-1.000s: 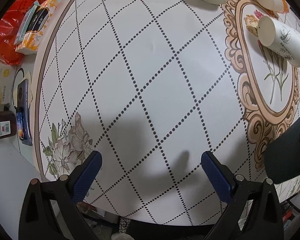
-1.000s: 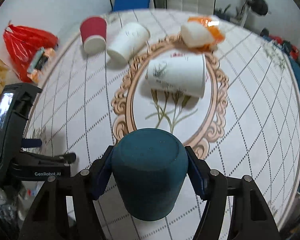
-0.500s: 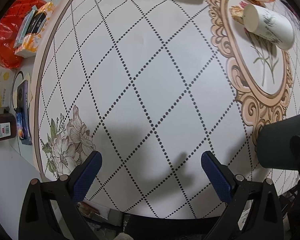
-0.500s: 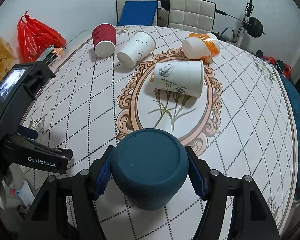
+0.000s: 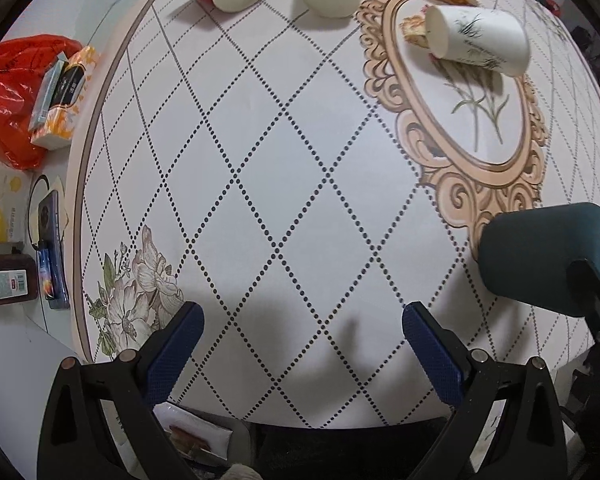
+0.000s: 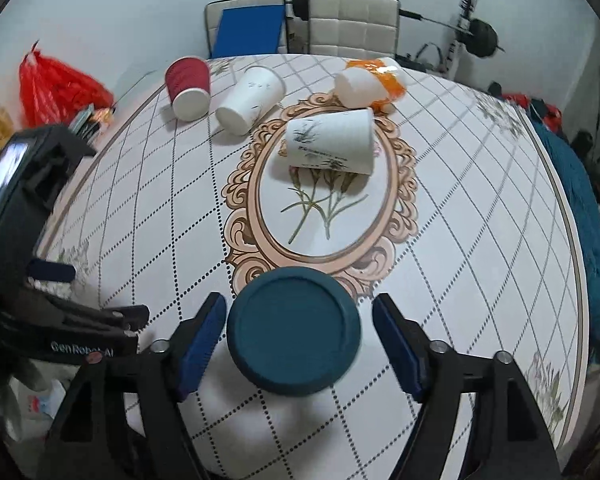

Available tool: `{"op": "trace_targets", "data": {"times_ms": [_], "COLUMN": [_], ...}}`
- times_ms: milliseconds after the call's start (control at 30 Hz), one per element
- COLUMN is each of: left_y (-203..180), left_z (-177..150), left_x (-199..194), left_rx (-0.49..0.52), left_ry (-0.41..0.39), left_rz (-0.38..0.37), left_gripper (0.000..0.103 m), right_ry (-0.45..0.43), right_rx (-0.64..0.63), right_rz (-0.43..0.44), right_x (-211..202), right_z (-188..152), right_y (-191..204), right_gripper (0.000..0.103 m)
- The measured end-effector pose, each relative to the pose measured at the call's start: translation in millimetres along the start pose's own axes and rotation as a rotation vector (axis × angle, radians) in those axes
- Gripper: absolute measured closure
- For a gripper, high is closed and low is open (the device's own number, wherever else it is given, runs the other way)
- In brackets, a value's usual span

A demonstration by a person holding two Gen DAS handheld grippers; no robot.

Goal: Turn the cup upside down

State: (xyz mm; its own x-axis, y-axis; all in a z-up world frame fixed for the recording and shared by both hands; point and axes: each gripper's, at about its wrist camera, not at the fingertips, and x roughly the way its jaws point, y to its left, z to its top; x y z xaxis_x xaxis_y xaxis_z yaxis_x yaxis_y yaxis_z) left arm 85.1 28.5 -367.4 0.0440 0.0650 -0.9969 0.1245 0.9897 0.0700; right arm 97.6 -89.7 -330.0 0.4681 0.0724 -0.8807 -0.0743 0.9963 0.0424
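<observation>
Now released, the teal cup (image 6: 293, 330) stands base-up on the counter (image 6: 480, 240) between the parted fingers of the right hand-held gripper (image 6: 298, 338), the flip apparently done, while the left hand-held gripper (image 5: 300, 344) hangs apart, empty.

Right tongs (image 6: 296, 338) open, blue pads apart from teal cup (image 6: 293, 330) on both sides. Cup stands upside down on counter (image 6: 480, 216), flat base up. Beyond tongs, flower-print cup (image 6: 330, 145) lies on side. Left tongs (image 6: 52, 270) at far left.
</observation>
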Motion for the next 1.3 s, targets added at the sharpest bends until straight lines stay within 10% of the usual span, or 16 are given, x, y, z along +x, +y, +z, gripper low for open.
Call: {"op": "trace_targets", "data": {"times_ms": [433, 1300], "left_y": [-17.3, -13.9], "left_z": [-29.0, -140.1], "left_x": [-97.5, -305.1], "left_rx": [-0.008, -0.007], "left_ry": [-0.164, -0.453], "left_rz": [-0.05, -0.077], "left_gripper": [0.001, 0.001], "right_ry": [0.093, -0.097], "right_rx": [0.192, 0.179], "right_rz": [-0.186, -0.165], "right_x": [-77.9, -343.6], "right_z": [-25.3, -28.0], "right_y": [-44.1, -27.5], "right_gripper": [0.005, 0.005]}}
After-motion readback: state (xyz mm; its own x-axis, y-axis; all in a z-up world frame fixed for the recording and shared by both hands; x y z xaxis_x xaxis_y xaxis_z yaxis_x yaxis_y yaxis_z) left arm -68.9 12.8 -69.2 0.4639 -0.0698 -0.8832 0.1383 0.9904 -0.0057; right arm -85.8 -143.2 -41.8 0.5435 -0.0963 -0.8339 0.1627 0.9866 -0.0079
